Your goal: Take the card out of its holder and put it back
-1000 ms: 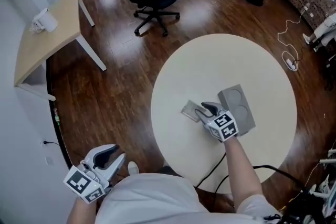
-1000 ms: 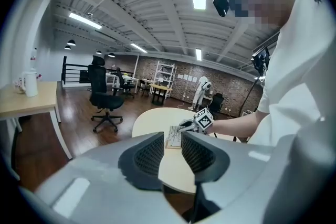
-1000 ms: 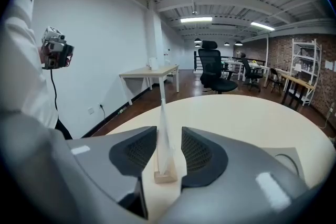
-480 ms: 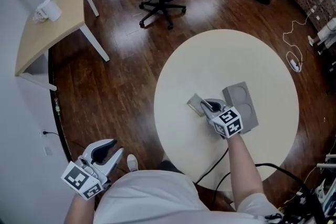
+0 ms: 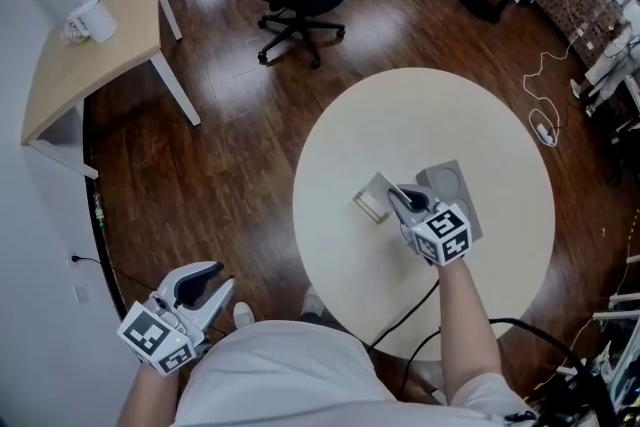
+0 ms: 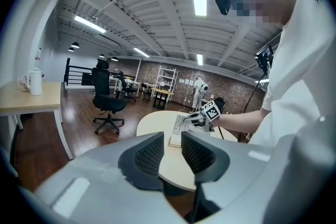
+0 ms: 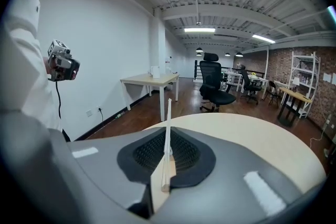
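In the head view, my right gripper [image 5: 399, 197] stands over the round table [image 5: 420, 105], a little nearer than its centre and well apart from every edge. It touches the left side of a grey block [image 5: 449, 183]. The card [image 5: 376, 194] leans just left of the jaws, with a wooden strip [image 5: 371, 210] along its low edge. I cannot tell if this strip rests on the table. My left gripper [image 5: 208, 285] hangs off the table at the near left, over open wood floor [image 5: 230, 145]. In the left gripper view its jaws are spread, with nothing between them. In the right gripper view the jaws are pressed together on the card, which stands edge-on between the pads.
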The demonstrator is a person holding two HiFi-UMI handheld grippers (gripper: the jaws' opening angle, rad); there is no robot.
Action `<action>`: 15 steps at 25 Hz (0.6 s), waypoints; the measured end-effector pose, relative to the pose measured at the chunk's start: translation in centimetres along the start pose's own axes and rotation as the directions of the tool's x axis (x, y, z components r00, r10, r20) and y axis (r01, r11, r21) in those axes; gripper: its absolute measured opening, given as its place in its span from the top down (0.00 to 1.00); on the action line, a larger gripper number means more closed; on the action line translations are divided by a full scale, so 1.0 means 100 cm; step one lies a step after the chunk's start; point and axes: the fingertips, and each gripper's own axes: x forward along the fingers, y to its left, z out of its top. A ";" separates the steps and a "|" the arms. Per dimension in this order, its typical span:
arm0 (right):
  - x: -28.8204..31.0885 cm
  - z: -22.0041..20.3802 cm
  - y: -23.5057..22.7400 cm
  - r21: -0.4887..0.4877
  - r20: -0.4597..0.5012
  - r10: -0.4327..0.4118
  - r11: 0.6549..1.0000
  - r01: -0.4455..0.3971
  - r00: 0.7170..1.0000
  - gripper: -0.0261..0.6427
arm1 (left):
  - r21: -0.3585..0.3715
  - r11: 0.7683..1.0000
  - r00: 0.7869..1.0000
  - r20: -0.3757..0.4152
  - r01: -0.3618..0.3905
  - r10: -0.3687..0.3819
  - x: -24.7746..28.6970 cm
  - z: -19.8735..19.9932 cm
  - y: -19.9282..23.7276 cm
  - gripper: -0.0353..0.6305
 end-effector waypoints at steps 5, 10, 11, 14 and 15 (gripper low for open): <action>-0.019 0.025 0.024 -0.035 -0.002 -0.033 0.999 0.033 0.999 0.93 | 0.018 0.999 0.999 0.036 0.030 -0.031 -0.016 -0.001 0.007 0.78; -0.027 0.044 0.081 -0.060 -0.003 -0.016 0.998 0.015 1.000 0.93 | 0.027 0.999 0.997 0.064 0.046 -0.047 -0.045 -0.008 0.016 0.78; -0.028 0.048 0.096 -0.068 -0.002 -0.009 0.998 0.009 1.000 0.93 | 0.025 0.999 0.996 0.069 0.048 -0.049 -0.052 -0.010 0.018 0.78; -0.030 0.059 0.144 -0.091 0.004 0.008 0.996 -0.008 1.000 0.93 | 0.014 0.998 0.995 0.080 0.055 -0.056 -0.076 -0.017 0.027 0.78; -0.030 0.063 0.162 -0.096 0.007 0.016 0.995 -0.015 1.000 0.93 | 0.016 0.998 0.995 0.080 0.055 -0.056 -0.085 -0.020 0.031 0.79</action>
